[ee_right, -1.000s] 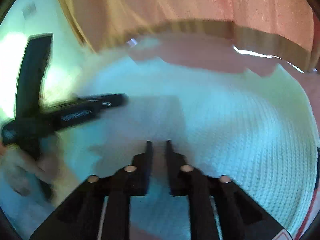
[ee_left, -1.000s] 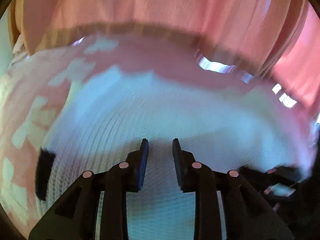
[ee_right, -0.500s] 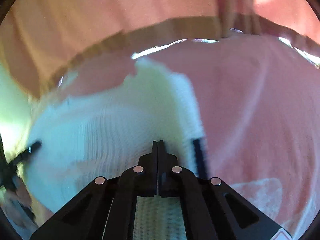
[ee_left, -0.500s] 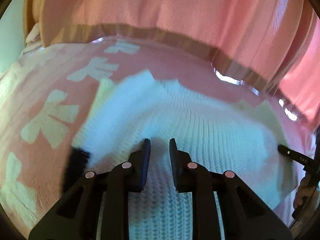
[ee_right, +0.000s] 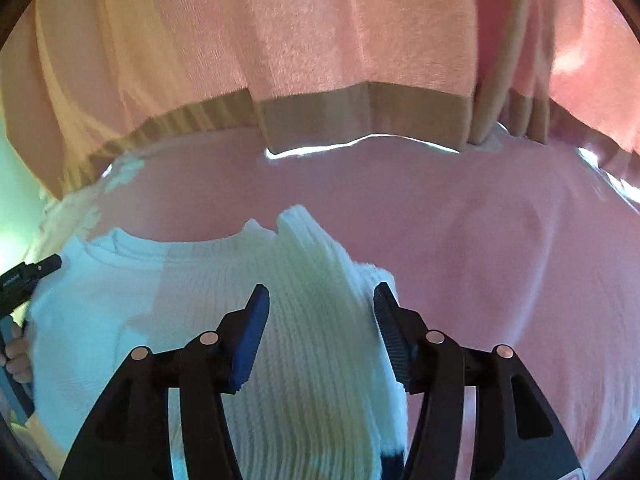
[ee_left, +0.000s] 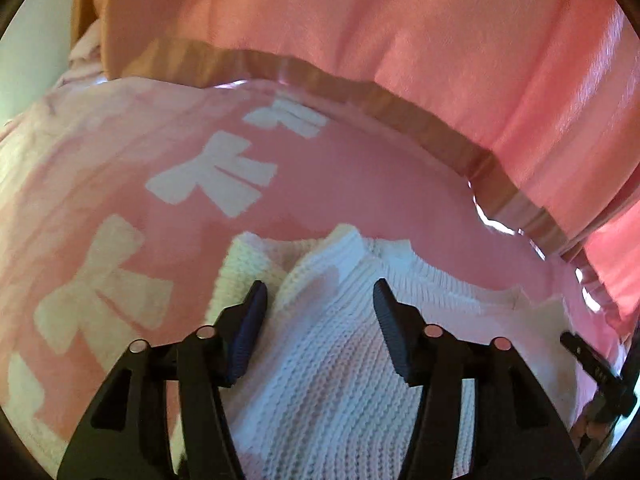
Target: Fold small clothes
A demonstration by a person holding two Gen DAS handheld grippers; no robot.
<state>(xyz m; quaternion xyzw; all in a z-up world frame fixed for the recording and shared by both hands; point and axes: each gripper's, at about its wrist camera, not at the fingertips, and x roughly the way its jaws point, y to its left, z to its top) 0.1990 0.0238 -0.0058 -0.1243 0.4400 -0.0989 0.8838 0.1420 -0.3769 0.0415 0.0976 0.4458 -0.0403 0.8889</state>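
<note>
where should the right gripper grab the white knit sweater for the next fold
Probably the ribbed folded edge of the white knit sweater, which bunches thick right ahead of the open right gripper. Come straight forward from the near side, one finger each side of that ridge.

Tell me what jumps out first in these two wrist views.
A white knit sweater lies in the middle of a pink blanket with white bow shapes. Both the left gripper and the right gripper stand open over it, each above a folded side edge. Behind hangs a pink curtain with a tan hem.
</note>
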